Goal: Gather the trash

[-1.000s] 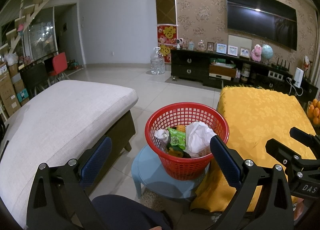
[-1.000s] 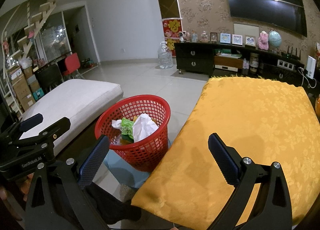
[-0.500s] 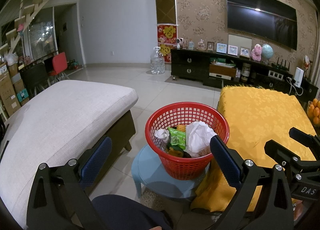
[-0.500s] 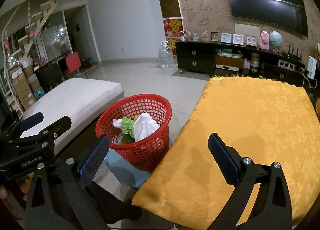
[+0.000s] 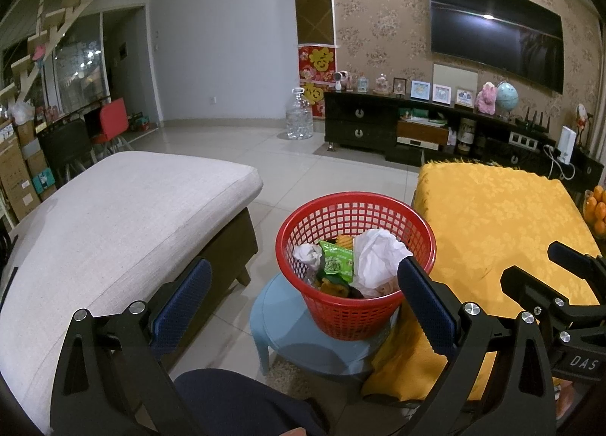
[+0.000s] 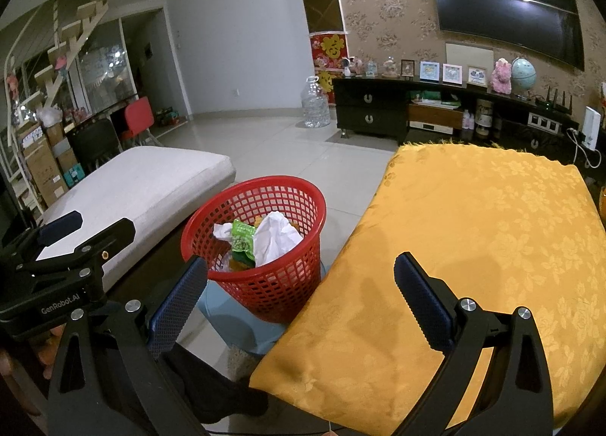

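- My left gripper (image 5: 303, 284) has its jaws spread wide, holding nothing; it hangs above a blue stool (image 5: 295, 337).
- My right gripper (image 6: 299, 284) is likewise wide open and empty, over the near edge of the counter (image 6: 492, 231), which wears a yellow cloth.
- A red basket (image 5: 354, 307) sits on the stool, between a grey cushioned bench (image 5: 113, 216) on the left and the counter on the right.
- Inside the basket lie white crumpled paper (image 5: 378, 258) and a green snack packet (image 5: 336, 261).
- The cloth looks bare, so I judge collecting is nearly done.
- Next I would search for any remaining trash.
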The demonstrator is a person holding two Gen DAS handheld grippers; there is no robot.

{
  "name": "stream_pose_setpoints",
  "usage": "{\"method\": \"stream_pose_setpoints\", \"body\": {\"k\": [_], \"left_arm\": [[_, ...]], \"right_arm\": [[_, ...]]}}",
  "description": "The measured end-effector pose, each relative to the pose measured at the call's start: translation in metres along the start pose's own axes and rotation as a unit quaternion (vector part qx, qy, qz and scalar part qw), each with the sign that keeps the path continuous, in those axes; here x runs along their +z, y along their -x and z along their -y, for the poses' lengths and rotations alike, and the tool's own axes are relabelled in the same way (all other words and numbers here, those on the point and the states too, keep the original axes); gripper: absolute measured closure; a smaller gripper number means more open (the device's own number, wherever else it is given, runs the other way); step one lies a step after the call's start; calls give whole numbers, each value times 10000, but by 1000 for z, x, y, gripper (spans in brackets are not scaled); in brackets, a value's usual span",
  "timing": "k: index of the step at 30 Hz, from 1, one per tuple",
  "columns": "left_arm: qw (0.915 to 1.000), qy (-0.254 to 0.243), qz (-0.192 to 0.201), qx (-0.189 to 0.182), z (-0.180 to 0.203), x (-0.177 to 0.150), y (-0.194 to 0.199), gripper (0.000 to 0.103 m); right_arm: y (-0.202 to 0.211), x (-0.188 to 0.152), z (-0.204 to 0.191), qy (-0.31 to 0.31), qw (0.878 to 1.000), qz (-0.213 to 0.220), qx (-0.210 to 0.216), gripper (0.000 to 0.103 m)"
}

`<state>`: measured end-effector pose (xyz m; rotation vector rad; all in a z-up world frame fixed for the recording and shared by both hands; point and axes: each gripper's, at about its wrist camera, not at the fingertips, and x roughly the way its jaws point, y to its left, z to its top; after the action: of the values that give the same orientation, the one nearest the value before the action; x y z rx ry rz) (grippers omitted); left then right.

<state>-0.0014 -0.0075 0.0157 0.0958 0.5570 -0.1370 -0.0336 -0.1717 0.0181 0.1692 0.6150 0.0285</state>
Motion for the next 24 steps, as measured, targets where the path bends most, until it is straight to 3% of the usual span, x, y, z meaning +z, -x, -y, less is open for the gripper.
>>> {"method": "stream_pose_setpoints", "body": {"k": [9,24], "left_arm": [[9999,27,59,156,-4,-9,3,8],[10000,70,32,18,-9,-8,9,8]], "right_arm": [[0,0,0,1,10000,-1,7,7],[0,0,-2,3,10000,-14,21,7]]}}
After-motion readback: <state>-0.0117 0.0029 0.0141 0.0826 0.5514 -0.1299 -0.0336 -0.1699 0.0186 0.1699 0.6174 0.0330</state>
